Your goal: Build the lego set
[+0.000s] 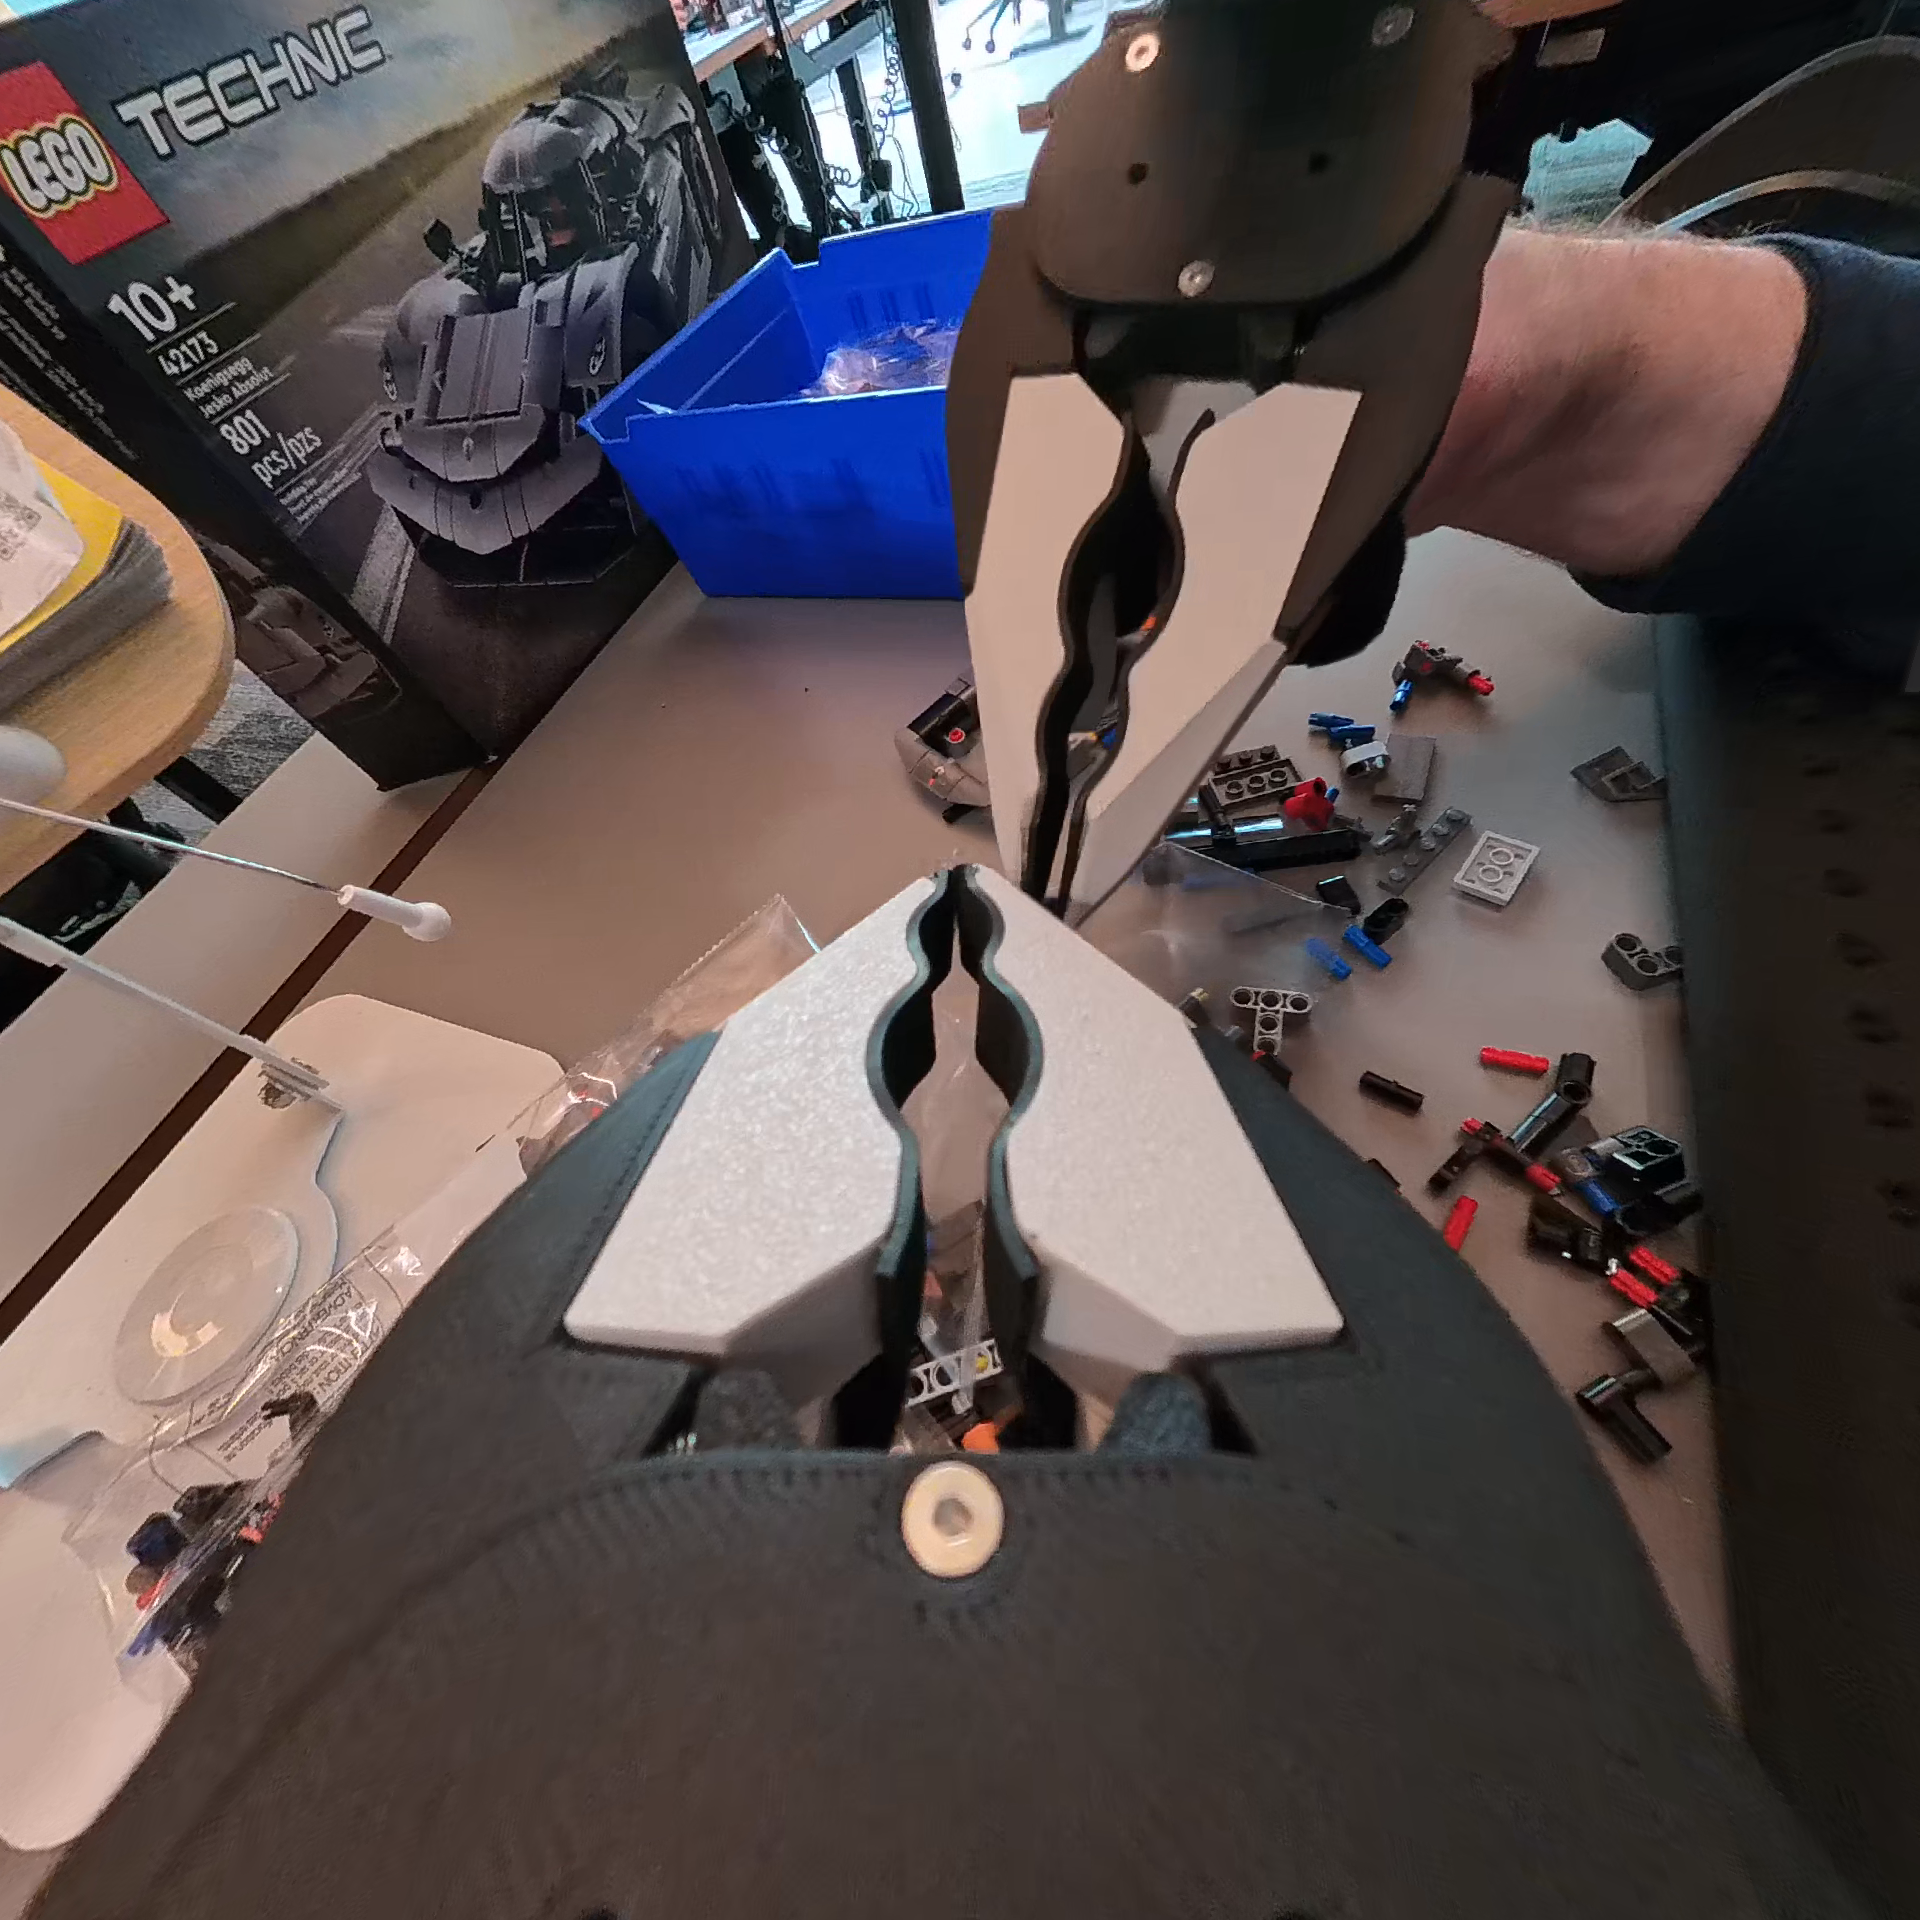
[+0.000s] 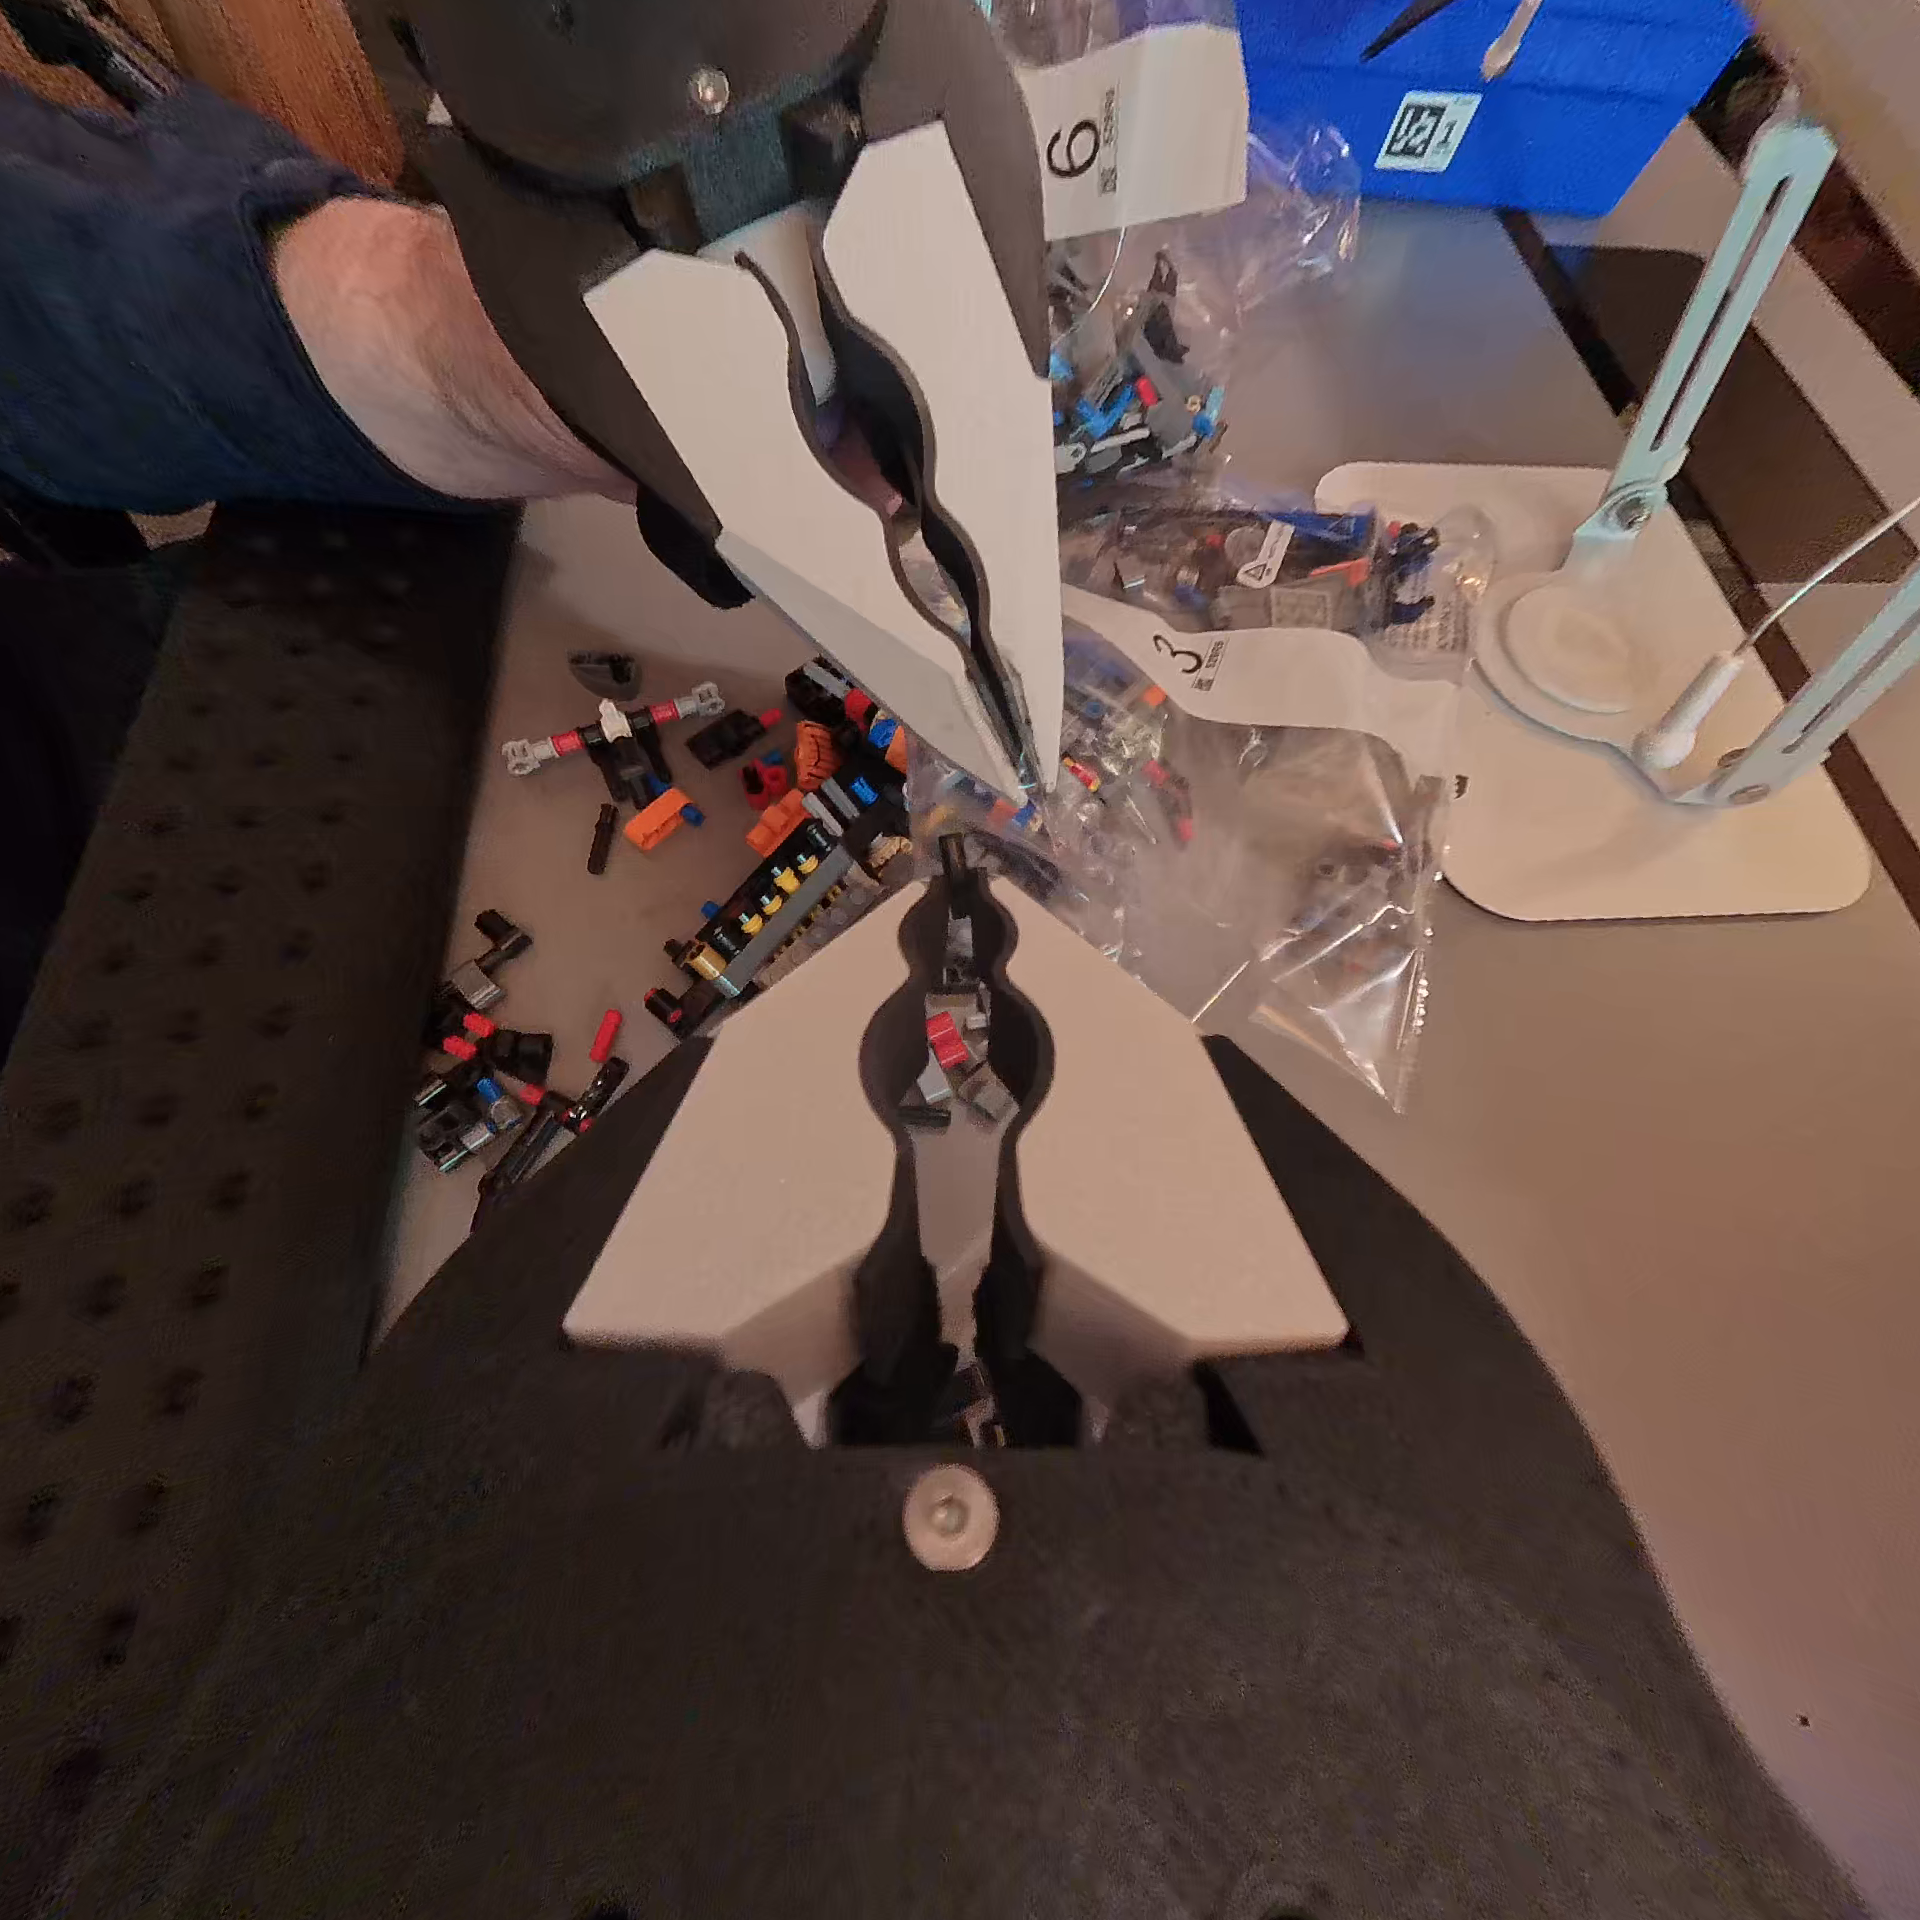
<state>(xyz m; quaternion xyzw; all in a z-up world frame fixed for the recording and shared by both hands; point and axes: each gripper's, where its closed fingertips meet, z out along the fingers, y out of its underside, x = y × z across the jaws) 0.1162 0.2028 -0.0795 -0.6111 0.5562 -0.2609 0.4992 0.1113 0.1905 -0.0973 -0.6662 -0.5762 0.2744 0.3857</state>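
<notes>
My left gripper (image 1: pixel 954 881) is shut, its tips pinching a clear plastic bag of lego pieces (image 1: pixel 753 951). It comes in from the top of the right wrist view (image 2: pixel 1023 779), closed on that bag (image 2: pixel 1299 914). My right gripper (image 2: pixel 951 878) is shut tip to tip against it on the same bag, with a small black piece showing at its tips. It reaches down from above in the left wrist view (image 1: pixel 1049 896). Loose black, red, blue and grey pieces (image 1: pixel 1558 1174) lie on the grey table. A long grey and black part-built assembly (image 2: pixel 769 920) lies among them.
The lego box (image 1: pixel 364 312) stands at the back left beside a blue bin (image 1: pixel 800 488). More numbered bags (image 2: pixel 1195 520) lie by a white stand base (image 2: pixel 1662 831). A black perforated mat (image 2: pixel 208 935) borders the table. A person's hand (image 1: pixel 1558 416) holds the right gripper. Only a small space, under 4 cm, lies between the two pairs of fingers.
</notes>
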